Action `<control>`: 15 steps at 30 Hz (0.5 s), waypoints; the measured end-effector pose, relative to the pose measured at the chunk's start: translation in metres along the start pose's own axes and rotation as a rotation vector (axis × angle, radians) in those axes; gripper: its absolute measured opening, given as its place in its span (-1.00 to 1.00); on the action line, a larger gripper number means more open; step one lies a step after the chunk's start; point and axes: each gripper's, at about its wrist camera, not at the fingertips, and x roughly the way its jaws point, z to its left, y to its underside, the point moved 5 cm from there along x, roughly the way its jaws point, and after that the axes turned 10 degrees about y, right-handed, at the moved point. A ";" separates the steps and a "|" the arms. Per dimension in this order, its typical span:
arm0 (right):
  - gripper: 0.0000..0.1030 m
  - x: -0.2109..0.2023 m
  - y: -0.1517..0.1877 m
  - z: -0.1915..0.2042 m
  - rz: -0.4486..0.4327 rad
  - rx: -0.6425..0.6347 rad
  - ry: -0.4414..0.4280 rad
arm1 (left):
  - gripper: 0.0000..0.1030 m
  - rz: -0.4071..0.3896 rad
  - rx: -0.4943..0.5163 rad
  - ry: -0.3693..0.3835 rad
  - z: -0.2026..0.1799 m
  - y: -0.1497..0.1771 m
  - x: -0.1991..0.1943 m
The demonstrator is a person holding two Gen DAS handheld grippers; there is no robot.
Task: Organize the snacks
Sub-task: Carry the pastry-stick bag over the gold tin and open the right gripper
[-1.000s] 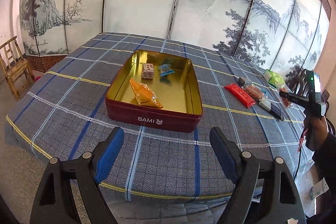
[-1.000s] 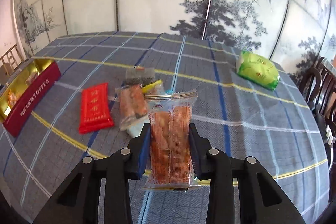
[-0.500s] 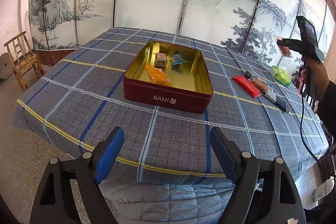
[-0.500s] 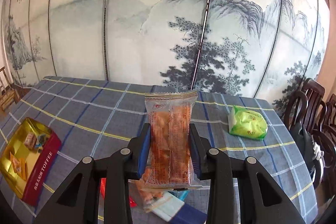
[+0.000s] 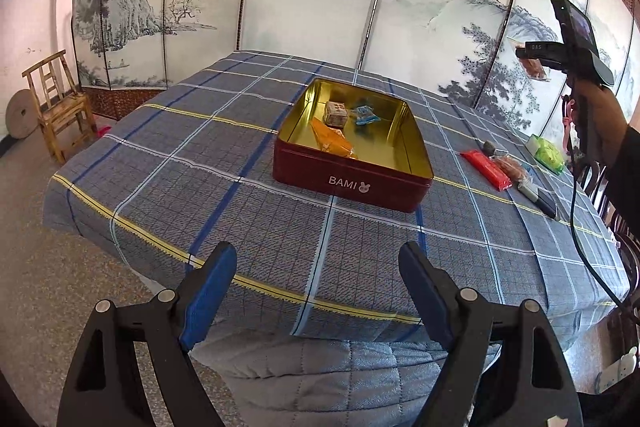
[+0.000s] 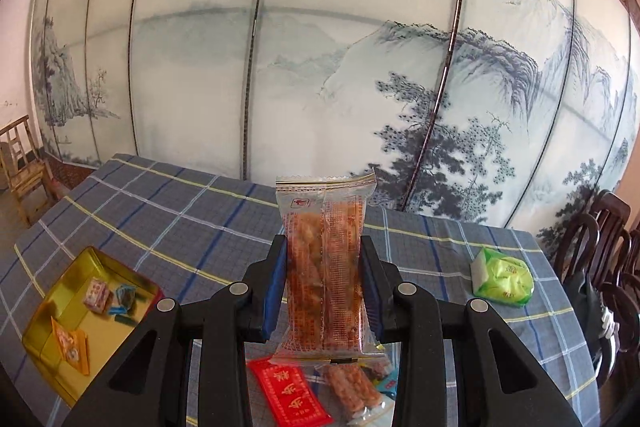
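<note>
My right gripper point(image 6: 325, 279) is shut on a clear packet of orange-brown crackers point(image 6: 326, 267) and holds it upright, high above the table; it shows raised at the right of the left wrist view point(image 5: 532, 65). The red tin with a gold inside point(image 5: 416, 163) holds an orange packet point(image 5: 332, 141), a small box point(image 5: 335, 113) and a blue candy point(image 5: 365, 115); it lies low left in the right wrist view point(image 6: 38, 343). My left gripper point(image 5: 316, 287) is open and empty at the table's near edge.
On the plaid cloth right of the tin lie a red packet point(image 5: 486, 169), another cracker packet point(image 5: 510, 167), a dark item point(image 5: 546, 205) and a green packet point(image 5: 546, 153). A wooden chair point(image 5: 56, 103) stands at the left, dark chairs point(image 6: 600, 251) at the right.
My right gripper has lifted the cracker packet from just above the table to high over it. My left gripper has pulled back from the tin towards the table's near edge.
</note>
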 end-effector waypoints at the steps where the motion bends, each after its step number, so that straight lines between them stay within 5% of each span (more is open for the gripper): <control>1: -0.31 -0.001 -0.001 0.004 -0.001 -0.001 -0.004 | 0.54 -0.002 -0.001 -0.005 0.002 0.001 -0.001; 15: -0.31 -0.015 0.001 0.097 0.003 -0.058 -0.121 | 0.54 0.023 -0.044 -0.067 0.031 0.026 -0.012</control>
